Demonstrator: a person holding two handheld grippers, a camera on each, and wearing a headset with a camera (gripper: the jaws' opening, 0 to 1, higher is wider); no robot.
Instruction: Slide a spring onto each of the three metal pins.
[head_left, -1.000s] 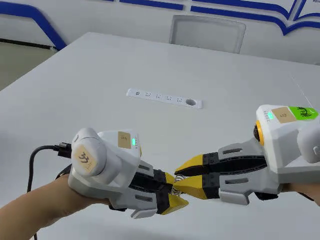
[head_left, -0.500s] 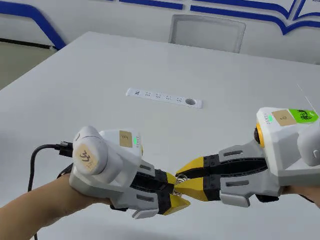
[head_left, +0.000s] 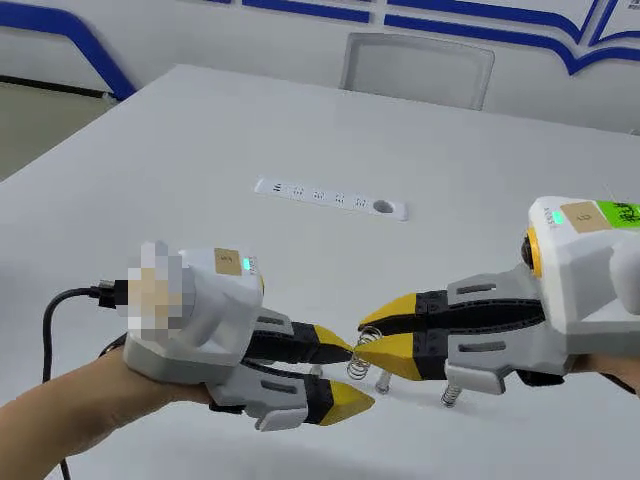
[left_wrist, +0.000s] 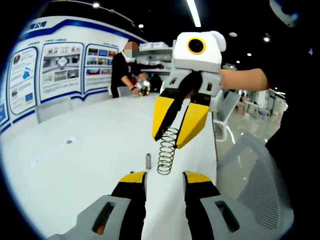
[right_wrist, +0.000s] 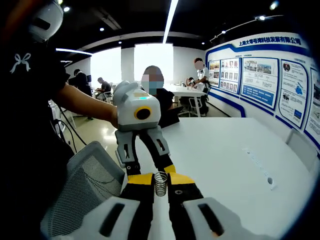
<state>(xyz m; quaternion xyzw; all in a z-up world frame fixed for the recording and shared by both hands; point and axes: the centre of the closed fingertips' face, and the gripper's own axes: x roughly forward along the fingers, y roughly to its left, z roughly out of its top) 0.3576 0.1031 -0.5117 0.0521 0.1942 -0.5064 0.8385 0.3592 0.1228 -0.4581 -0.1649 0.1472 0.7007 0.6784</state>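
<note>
Head view: the spring (head_left: 360, 360) is pinched by its upper coils between the closed yellow fingertips of my right gripper (head_left: 365, 340), and its free end hangs out beyond those tips above the table (head_left: 200, 150). My left gripper (head_left: 358, 375) faces it tip to tip, with its fingers spread wide and nothing between them. The spring's loose end lies just in front of that open gap; whether it touches my upper left fingertip cannot be told. Left gripper view: the spring (left_wrist: 166, 151) drops from the right gripper (left_wrist: 169, 141) toward the space between my own two spread fingers, short of both. One metal pin (left_wrist: 148, 161) stands upright and bare on the table, just beside the spring's lower end. In the head view this pin (head_left: 382, 381) sits directly under my right fingers. A second coiled piece (head_left: 452, 396), apparently another spring, leans on the table beneath the right gripper's body, apart from the pin. Right gripper view: the spring (right_wrist: 160, 183) is clamped upright between my fingertips, with the left gripper (right_wrist: 150, 165) just beyond. Farther out from both sets of fingers a white power strip (head_left: 328, 197) lies across the table, and a chair (head_left: 415, 62) stands at its far edge.
</note>
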